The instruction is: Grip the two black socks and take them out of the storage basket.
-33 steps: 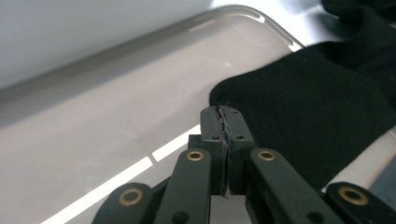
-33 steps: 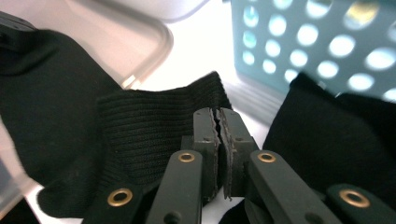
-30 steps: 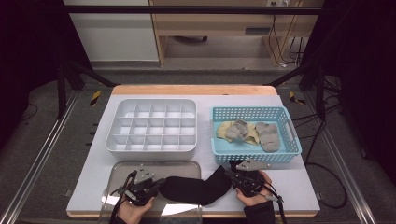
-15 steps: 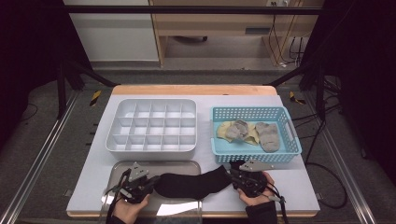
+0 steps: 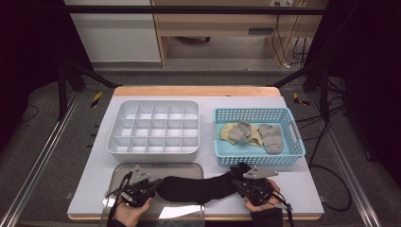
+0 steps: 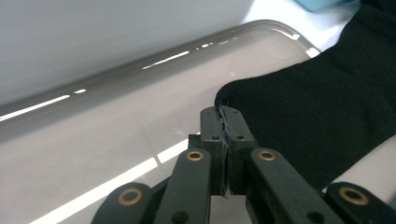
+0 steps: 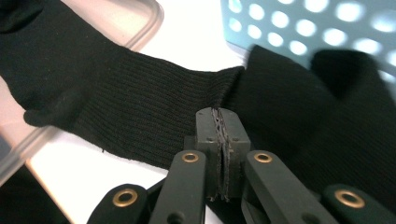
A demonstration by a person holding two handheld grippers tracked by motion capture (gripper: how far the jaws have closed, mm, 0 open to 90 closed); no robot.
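Observation:
A black sock (image 5: 196, 188) lies stretched along the table's front edge, its left part over a clear grey tray (image 5: 142, 168). My left gripper (image 5: 156, 185) is shut on the sock's toe end; in the left gripper view its jaws (image 6: 223, 111) pinch a thin edge of the sock (image 6: 317, 107). My right gripper (image 5: 236, 182) holds the other end. Its jaws (image 7: 222, 114) have just been closing and now pinch a fold of the ribbed sock (image 7: 116, 93), with more of it bunched to the right below the basket (image 7: 303, 23).
A white compartment box (image 5: 153, 101) stands behind the tray. To its right, a blue basket (image 5: 257, 160) holds grey socks (image 5: 272, 137) and a yellow cloth (image 5: 227, 132). The sock's cuff end touches the basket's front wall. Metal rails flank the table.
The sock's right end, humped up toward the basket before, now lies lower and straighter. Both hands have stayed about where they were.

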